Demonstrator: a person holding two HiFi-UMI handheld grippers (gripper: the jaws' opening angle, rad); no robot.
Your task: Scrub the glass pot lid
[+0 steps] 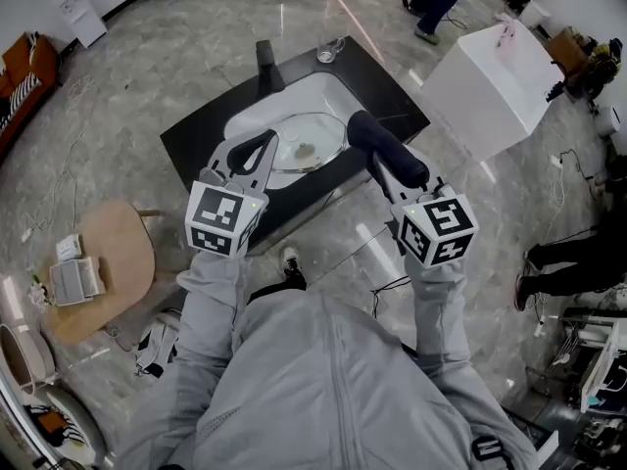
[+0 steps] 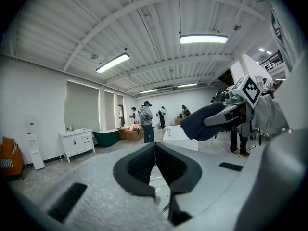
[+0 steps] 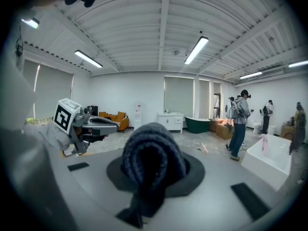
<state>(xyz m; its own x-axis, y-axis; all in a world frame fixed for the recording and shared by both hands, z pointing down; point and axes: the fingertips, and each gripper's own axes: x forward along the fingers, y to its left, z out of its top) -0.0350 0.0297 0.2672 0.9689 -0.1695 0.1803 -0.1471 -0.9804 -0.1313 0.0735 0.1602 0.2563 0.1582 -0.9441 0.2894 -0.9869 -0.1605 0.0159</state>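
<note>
The left claw [image 2: 155,165] is closed and empty, and the right claw [image 3: 153,170] clamps a cloth [image 3: 151,150]. Unheld, the lid [image 1: 312,145] may skid in the sink [image 1: 245,120].

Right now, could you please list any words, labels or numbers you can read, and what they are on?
Nothing legible.
Left marker cube: black-and-white square pattern, no letters.
Right marker cube: the same.
White floor unit: red print, too small to read.
</note>
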